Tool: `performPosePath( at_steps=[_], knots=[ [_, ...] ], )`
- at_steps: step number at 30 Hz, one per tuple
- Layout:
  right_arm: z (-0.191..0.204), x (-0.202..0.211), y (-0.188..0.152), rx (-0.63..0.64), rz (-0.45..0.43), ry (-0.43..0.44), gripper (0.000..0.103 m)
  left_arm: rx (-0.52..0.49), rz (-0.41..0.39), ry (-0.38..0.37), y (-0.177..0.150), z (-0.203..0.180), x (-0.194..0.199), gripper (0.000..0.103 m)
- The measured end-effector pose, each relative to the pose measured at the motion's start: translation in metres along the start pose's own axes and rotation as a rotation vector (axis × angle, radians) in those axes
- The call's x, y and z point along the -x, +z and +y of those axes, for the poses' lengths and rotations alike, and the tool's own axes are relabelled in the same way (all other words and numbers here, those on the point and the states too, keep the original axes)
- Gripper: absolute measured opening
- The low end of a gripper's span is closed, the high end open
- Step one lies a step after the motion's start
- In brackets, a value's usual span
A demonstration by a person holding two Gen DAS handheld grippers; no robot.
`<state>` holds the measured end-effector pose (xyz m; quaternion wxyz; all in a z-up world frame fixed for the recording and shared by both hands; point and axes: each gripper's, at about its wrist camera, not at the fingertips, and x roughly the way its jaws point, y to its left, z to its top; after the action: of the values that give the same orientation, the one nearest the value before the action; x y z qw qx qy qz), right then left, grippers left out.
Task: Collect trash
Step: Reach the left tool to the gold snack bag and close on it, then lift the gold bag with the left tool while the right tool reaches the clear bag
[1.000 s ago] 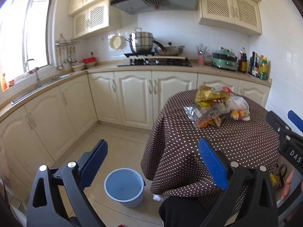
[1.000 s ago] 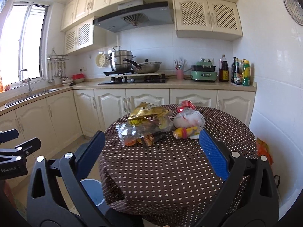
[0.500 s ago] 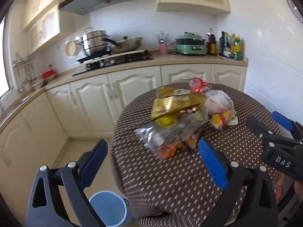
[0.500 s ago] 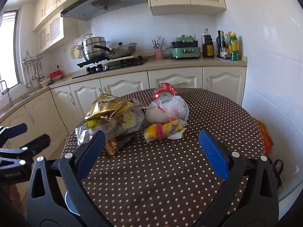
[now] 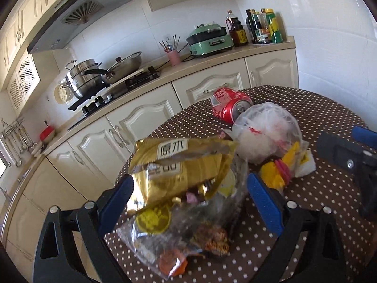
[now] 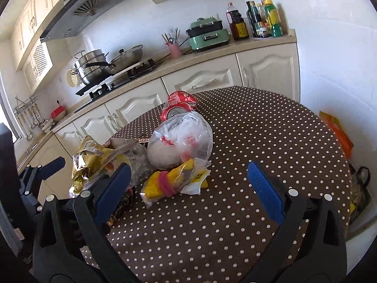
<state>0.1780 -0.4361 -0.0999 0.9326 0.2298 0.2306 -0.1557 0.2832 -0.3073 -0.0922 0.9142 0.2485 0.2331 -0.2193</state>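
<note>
Each camera sat behind its own hand-held gripper, facing forward and slightly down over the desk (image 6: 259, 127). The left view hung close over the gold bag (image 5: 179, 167); the right looked from farther right. Both shared the trash pile, stove and counter.

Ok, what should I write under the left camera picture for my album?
The open left gripper closes in on a gold snack bag among trash on the polka-dot table.
</note>
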Motion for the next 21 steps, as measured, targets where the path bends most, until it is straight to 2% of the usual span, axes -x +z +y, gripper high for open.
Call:
performPosePath(
  at_steps=[2,3,4,5,6,8,11,14,18,21],
  knots=[
    [-0.001,-0.006,0.001,-0.01,0.011,0.006,0.097,-0.008,0.002,0.006,0.003,0.0,-0.007,0.094],
    [-0.001,-0.007,0.001,-0.011,0.015,0.007,0.097,-0.005,0.006,0.008,0.005,0.002,-0.011,0.089],
    [0.0,-0.009,0.001,-0.01,0.021,0.013,0.097,0.004,0.012,-0.003,0.006,0.004,-0.013,0.067],
    [0.002,-0.011,0.001,-0.008,0.027,0.019,0.097,0.02,0.026,-0.022,0.007,0.007,-0.016,0.053],
    [0.003,-0.012,0.001,-0.006,0.031,0.023,0.097,0.047,0.036,-0.043,0.007,0.012,-0.018,0.05],
    [0.007,-0.014,0.001,0.0,0.035,0.03,0.097,0.084,0.034,-0.068,0.006,0.02,-0.017,0.025],
    [0.015,-0.014,0.0,0.015,0.038,0.043,0.097,0.16,0.0,-0.082,0.004,0.041,-0.006,0.015],
    [0.028,-0.013,-0.003,0.036,0.044,0.056,0.097,0.277,-0.042,-0.125,-0.005,0.072,0.012,0.012],
    [0.053,-0.013,-0.01,0.085,0.06,0.082,0.097,0.372,-0.077,-0.108,-0.02,0.104,0.035,0.01],
    [0.079,-0.015,-0.019,0.13,0.082,0.104,0.097,0.424,-0.099,-0.069,-0.037,0.125,0.054,0.01]
  ],
)
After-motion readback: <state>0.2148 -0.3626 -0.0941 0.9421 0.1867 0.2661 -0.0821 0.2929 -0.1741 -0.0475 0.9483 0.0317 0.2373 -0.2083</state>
